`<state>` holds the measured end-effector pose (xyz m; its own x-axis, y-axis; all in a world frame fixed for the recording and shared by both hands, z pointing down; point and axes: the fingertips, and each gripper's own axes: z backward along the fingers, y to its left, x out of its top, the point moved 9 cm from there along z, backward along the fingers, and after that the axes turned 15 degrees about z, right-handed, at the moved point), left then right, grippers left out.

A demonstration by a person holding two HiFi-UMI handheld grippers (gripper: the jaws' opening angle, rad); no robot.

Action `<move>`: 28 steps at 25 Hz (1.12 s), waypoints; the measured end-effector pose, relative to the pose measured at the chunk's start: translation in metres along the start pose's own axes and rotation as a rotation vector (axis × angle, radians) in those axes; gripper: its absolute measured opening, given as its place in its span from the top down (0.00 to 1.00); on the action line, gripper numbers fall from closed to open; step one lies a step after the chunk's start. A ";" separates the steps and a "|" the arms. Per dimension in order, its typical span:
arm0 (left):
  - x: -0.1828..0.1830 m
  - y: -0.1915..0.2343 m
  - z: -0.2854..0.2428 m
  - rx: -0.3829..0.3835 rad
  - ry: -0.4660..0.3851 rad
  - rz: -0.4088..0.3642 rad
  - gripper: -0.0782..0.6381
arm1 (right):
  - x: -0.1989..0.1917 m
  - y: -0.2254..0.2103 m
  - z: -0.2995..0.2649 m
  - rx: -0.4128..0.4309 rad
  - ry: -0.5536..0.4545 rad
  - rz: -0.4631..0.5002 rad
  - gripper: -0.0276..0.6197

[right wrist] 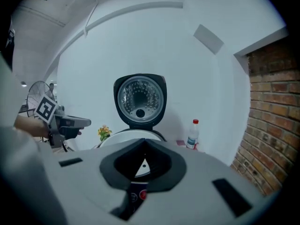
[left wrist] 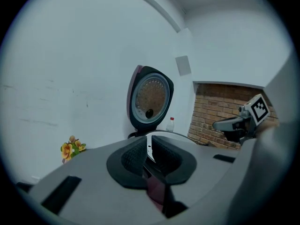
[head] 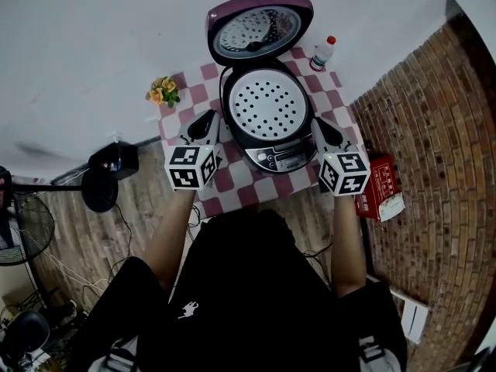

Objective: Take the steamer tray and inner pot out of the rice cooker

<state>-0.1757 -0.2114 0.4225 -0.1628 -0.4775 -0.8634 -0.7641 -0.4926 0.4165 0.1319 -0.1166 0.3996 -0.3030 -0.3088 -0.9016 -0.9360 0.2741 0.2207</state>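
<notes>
The rice cooker (head: 280, 159) stands with its lid (head: 258, 28) raised on the checkered table (head: 236, 188). A white perforated steamer tray (head: 266, 103) fills its mouth and hides the inner pot. My left gripper (head: 212, 118) hangs just off the cooker's left side; its pads (left wrist: 133, 156) stand a narrow slit apart with nothing between them, and the tray rim (left wrist: 161, 133) shows beyond. My right gripper (head: 317, 122) is close to the cooker's right side, shut and holding nothing (right wrist: 143, 146). Both gripper views face the lid (right wrist: 139, 97).
A small plastic bottle (head: 323, 53) stands at the table's far right corner and yellow flowers (head: 163, 91) at its far left. A red box (head: 380, 184) lies on the floor by the brick wall (head: 434, 130). A fan (head: 15, 227) and black stand (head: 112, 165) sit left.
</notes>
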 end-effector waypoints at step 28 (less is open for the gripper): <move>-0.024 -0.022 -0.068 0.249 0.190 0.062 0.53 | -0.011 -0.056 -0.133 0.303 0.187 0.261 0.76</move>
<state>-0.1125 -0.2387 0.4540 -0.1120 -0.6397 -0.7604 -0.8894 -0.2767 0.3638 0.1640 -0.2498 0.4472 -0.5759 -0.3455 -0.7410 -0.7373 0.6109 0.2882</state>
